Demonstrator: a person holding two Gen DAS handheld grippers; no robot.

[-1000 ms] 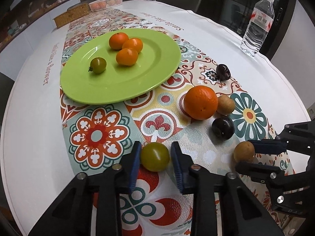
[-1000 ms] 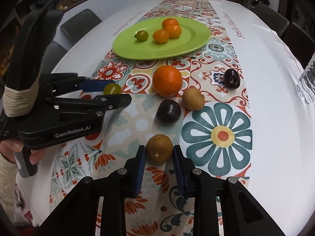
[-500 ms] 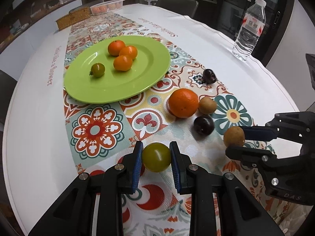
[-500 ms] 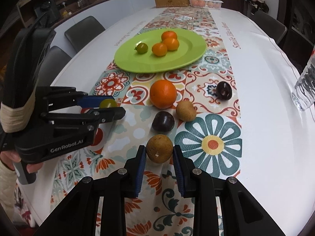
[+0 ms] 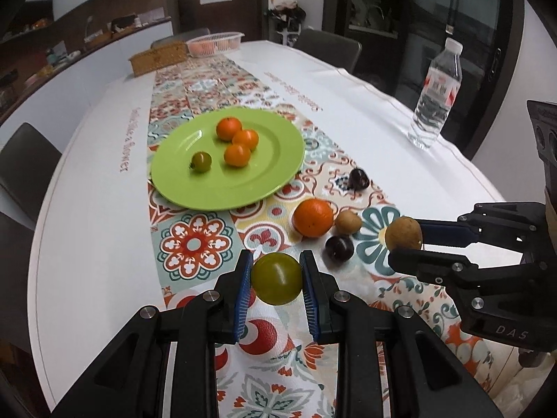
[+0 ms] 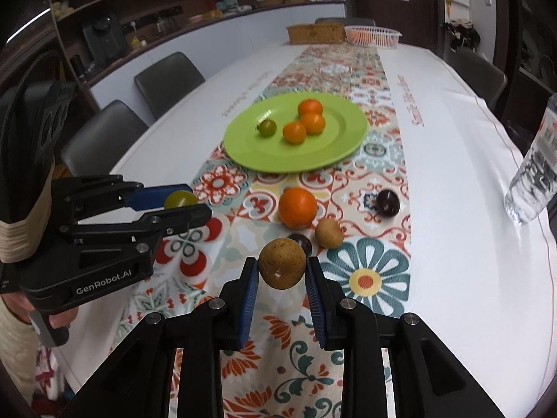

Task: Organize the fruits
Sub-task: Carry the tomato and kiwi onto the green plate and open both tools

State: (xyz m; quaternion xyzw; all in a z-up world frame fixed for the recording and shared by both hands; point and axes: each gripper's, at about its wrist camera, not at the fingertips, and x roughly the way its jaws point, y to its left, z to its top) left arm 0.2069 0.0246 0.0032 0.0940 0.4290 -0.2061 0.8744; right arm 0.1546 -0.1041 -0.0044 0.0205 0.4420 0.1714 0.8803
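My left gripper is shut on a green tomato and holds it above the table; it also shows in the right wrist view. My right gripper is shut on a round brown fruit, lifted off the table; it shows in the left wrist view too. A green plate holds three small oranges and a green tomato. On the patterned runner lie a large orange, a brown fruit and two dark plums.
A water bottle stands at the table's right edge. A wicker box and a white basket sit at the far end. Chairs line the table's sides.
Both grippers have risen off the table with their fruits, the green tomato in the left and the brown fruit in the right. The views now look more level across the table.
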